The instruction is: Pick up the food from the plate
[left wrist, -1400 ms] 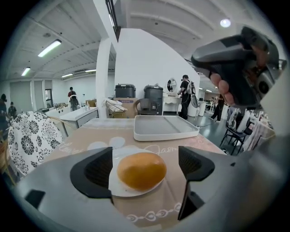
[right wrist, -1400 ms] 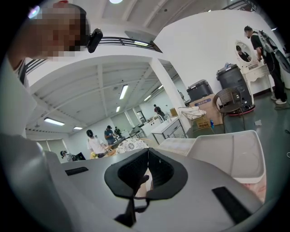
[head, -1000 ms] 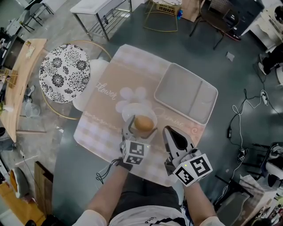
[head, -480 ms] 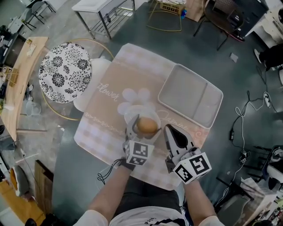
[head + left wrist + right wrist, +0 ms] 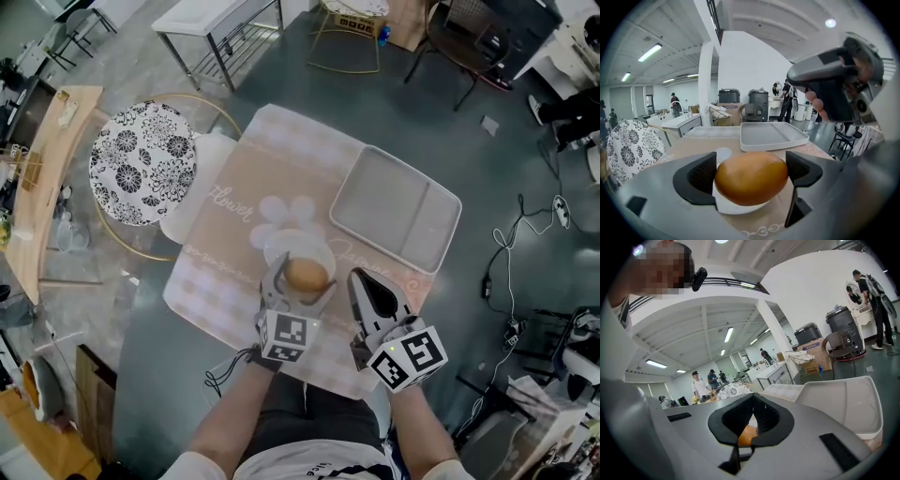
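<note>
The food (image 5: 306, 274), a golden-brown bun, sits over the small white plate (image 5: 281, 242) at the middle of the head view, on the patterned cloth (image 5: 234, 178) and below and left of the empty grey tray (image 5: 394, 202). The left gripper (image 5: 751, 174) straddles it. In the left gripper view one dark pad lies at the left end of the bun and the other at its right end, both apparently touching, so the jaws are closed about as far as the bun allows. The bun's long axis runs across the frame from pad to pad, so the grip takes it lengthwise. The plate rim shows just beneath it, and whether the bun has left the plate cannot be told. The right gripper (image 5: 360, 279) lies just beside it at lower right, its jaws drawn together on nothing. Only a sliver of the bun shows beyond them in its own view. The left is clearly the nearer hand, and the coming move looks like a straight lift. Against the earlier head view the arrangement matches, though the bun and left gripper show slightly lower against the plate. That may be a beginning lift or merely the head shifting.
</note>
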A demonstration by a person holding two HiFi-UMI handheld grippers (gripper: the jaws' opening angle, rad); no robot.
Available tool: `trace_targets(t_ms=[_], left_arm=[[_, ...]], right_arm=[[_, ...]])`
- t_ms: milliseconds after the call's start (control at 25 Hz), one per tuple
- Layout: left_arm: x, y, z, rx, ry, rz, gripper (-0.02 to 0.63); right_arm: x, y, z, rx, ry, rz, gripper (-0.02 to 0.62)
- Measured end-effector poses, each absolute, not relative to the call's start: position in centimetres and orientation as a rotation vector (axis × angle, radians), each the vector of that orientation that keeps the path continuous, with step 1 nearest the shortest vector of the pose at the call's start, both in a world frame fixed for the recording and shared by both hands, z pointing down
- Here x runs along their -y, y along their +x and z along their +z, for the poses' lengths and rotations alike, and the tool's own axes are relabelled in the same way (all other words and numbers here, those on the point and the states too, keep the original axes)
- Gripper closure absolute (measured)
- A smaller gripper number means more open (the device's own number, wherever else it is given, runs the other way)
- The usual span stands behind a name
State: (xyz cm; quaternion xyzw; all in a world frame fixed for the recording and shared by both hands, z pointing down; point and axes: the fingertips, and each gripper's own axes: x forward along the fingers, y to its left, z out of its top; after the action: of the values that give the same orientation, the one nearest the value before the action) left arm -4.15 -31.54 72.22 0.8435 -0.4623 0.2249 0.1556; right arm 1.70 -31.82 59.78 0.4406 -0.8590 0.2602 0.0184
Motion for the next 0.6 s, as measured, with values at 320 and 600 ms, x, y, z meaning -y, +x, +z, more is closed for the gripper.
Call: trace_targets(t_ms=[320, 600], left_arm=[[29.0, -3.3, 64.7, 1.290, 2.428, 0.608, 0.160], [27.0, -1.7, 57.7, 1.246, 2.480, 0.541, 0.160]], right_arm=[[30.9, 2.5, 53.0, 2.672, 1.380, 0.751, 0.581], [29.5, 4.0, 47.8, 2.678, 1.396, 0.684, 0.581]])
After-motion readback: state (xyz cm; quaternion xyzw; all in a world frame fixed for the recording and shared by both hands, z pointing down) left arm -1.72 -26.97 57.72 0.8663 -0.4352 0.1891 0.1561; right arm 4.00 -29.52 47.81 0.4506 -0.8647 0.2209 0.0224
